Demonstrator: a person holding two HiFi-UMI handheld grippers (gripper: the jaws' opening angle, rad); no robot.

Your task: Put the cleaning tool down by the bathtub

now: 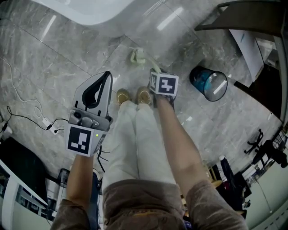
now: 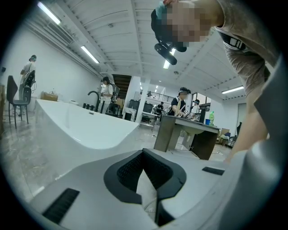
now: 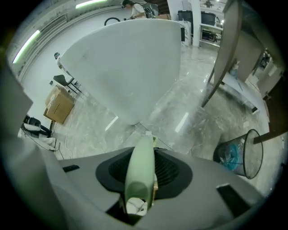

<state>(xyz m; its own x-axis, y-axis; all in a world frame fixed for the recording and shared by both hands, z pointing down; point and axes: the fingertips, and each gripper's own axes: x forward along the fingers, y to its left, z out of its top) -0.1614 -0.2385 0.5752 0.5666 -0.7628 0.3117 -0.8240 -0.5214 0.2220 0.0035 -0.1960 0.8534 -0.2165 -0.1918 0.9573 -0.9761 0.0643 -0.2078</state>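
The cleaning tool (image 1: 139, 57) is pale green with a long handle, and its head is low over the grey marble floor just in front of the person's shoes. My right gripper (image 1: 156, 75) points steeply down and is shut on the tool's handle (image 3: 140, 173), which runs out between the jaws (image 3: 141, 182). The white bathtub (image 1: 85, 11) curves across the top left, its rounded end (image 3: 130, 63) a short way beyond the tool. My left gripper (image 1: 107, 76) is held off to the left, nearly level, jaws shut with nothing in them (image 2: 144, 155).
A wire bin with a blue liner (image 1: 209, 83) stands on the floor to the right. A dark table (image 1: 252, 18) sits at the upper right. Cables and a power strip (image 1: 45, 122) lie at the left. Cardboard boxes (image 3: 58, 105) stand beside the tub.
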